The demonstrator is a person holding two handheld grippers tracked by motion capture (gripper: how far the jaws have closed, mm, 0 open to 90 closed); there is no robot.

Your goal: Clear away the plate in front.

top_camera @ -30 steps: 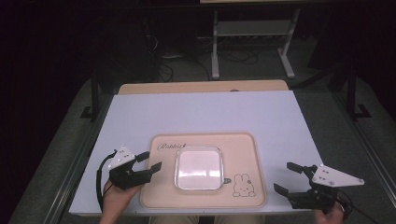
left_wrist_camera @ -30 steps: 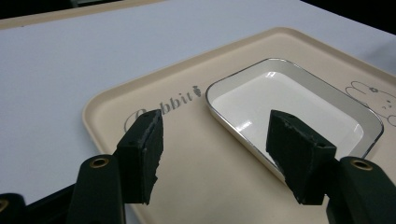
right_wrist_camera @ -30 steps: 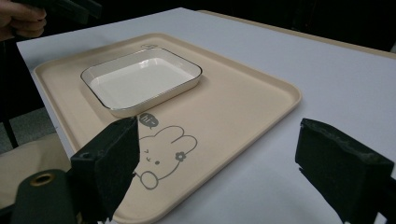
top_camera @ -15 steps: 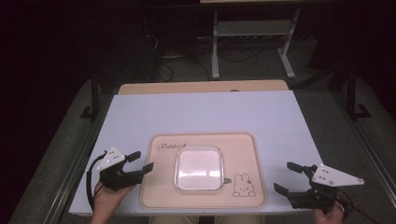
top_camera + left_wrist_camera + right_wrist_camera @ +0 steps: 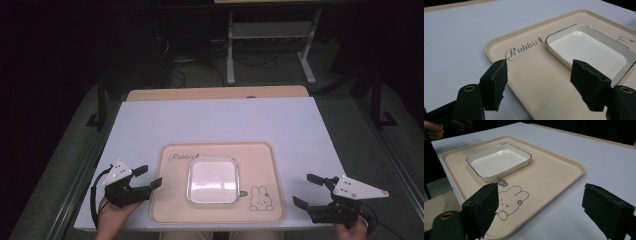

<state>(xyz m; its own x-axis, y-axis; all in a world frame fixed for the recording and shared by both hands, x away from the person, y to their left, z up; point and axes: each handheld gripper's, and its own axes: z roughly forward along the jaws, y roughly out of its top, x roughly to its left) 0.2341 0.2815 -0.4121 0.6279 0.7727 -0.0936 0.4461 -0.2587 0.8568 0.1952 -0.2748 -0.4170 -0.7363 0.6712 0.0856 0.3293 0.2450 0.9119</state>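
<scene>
The white dish (image 5: 212,180) sits in the middle of the tan tray (image 5: 170,200), between the word "Rabbit" and the little bunny drawing. The tray lies on the white surface (image 5: 225,120). The left claw (image 5: 148,177) has pulled back from the tray to its left edge, and its jaws have just been opening, with nothing between them. So the tray looks let go. The right claw (image 5: 307,190) waits released off the tray's right side, holding nothing. The dish looks ready for the next move.
</scene>
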